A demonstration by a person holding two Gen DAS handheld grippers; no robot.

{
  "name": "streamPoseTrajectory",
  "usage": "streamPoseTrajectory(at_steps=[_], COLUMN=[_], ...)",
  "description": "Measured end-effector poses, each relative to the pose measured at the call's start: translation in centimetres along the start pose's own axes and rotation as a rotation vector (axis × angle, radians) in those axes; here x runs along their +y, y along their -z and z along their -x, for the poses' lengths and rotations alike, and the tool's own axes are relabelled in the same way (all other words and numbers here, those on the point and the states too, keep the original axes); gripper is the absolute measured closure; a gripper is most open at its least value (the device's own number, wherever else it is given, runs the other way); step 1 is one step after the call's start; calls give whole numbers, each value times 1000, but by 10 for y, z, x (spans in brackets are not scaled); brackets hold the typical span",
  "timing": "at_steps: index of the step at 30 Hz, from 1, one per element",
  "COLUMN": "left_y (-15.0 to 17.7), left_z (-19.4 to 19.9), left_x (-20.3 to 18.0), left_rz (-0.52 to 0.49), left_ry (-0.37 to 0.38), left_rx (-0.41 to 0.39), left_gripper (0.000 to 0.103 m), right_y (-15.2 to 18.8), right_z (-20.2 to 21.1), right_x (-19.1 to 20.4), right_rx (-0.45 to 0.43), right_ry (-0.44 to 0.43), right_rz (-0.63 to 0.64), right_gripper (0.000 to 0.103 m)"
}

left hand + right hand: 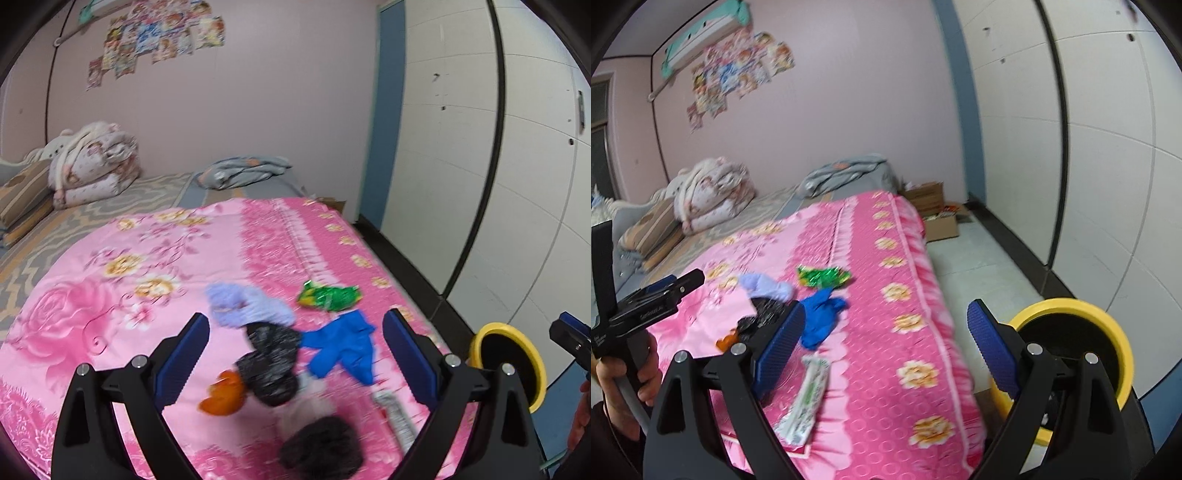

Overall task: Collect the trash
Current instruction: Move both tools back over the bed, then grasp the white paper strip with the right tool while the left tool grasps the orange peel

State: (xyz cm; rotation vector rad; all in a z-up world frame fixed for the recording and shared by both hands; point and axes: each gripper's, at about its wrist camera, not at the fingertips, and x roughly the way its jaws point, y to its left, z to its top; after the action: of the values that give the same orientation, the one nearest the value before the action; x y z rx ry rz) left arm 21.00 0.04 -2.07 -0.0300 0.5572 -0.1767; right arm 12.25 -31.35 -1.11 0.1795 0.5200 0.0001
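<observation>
On the far left of the bed (122, 236), at its head, a folded floral quilt (94, 162) is piled against the pink wall, with a striped pillow (22, 192) beside it. A pink flowered sheet (92, 295) covers the near part of the bed, and the trash lies scattered on it.

The left tool (295, 354) hangs above this litter with its blue pads spread wide and nothing between them. Seen through its fingers, from left to right: an orange scrap (223, 397), a lilac crumpled piece (240, 304) above it, a black crinkled bag (271, 363) just right of the orange scrap, another dark bundle (321, 446) nearer the camera, a blue glove (343, 345), and a green foil wrapper (328, 297) farther back. A white-and-green packet (397, 413) lies near the sheet's right edge, blurred.

In the right wrist view a hand (624, 373) grips the left tool's handle at the left edge. The right tool (886, 336) is likewise gaping wide and empty, poised over the bed's right edge; its left pad partly hides the black bag, and the packet (809, 398) lies below it.

Farther right, on the floor beside the bed, stands a yellow bin (1071, 310) with a black liner. Cardboard boxes (934, 210) sit on the floor beyond, by the white panelled wall (1089, 147).
</observation>
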Motion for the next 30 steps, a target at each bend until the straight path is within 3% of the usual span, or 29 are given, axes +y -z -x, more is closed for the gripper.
streamPoseTrajectory(at_steps=[8,13,17,25,30], left_y=[33,51,64,79,81], left_z=[-22,-39,-55,-86,-100], left_x=[46,66,72,72,69], left_rz=[18,39,18,-40,-46], left_ry=[-60,-58,-62,-54,-40], left_rx=[82,138,182,255,274], left_gripper=[12,12,12,12,12], right_y=[26,43,53,70,77], right_z=[-36,-58,-73,-97,-105], right_x=[28,41,48,64,74], right_rx=[127,197,256,301,315], right_ry=[-43,-72,-116,-90,-123], right_rz=[48,76,84,150,213], right_gripper=[18,18,18,15,16])
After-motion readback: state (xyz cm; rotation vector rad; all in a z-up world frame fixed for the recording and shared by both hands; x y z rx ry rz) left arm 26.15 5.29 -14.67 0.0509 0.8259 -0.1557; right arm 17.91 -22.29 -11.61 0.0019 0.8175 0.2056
